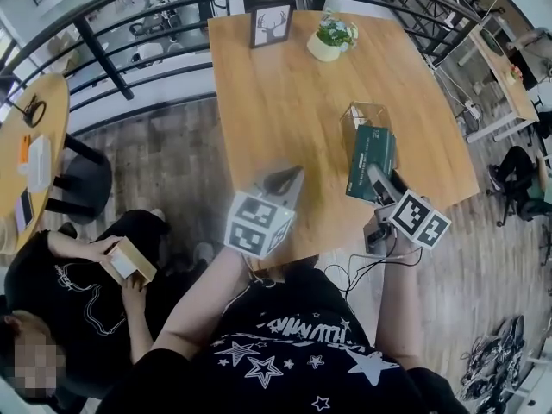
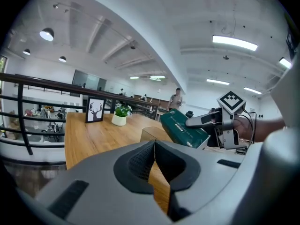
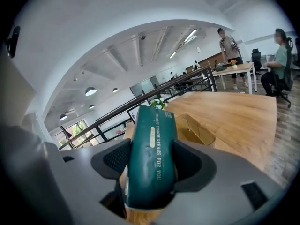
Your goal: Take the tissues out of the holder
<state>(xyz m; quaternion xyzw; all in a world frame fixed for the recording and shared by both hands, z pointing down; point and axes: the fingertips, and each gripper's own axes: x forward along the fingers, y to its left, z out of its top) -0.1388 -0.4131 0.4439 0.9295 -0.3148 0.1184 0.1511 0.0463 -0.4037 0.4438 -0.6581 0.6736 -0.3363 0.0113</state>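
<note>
Here, right gripper (image 3: 151,161) clamping tilted tissue pack (image 3: 152,125) beside holder (image 3: 196,128), left gripper (image 2: 153,165) closed.

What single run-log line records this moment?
right gripper: shut on tissue pack | tissue pack: out of holder | left gripper: shut, empty

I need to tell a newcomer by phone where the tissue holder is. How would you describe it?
Start at the big wooden table by the black railing. On its right half, well this side of the potted plant and the deer picture, stands the holder, just beyond the dark green tissue pack held in the right gripper. It is the only see-through box there.
</note>
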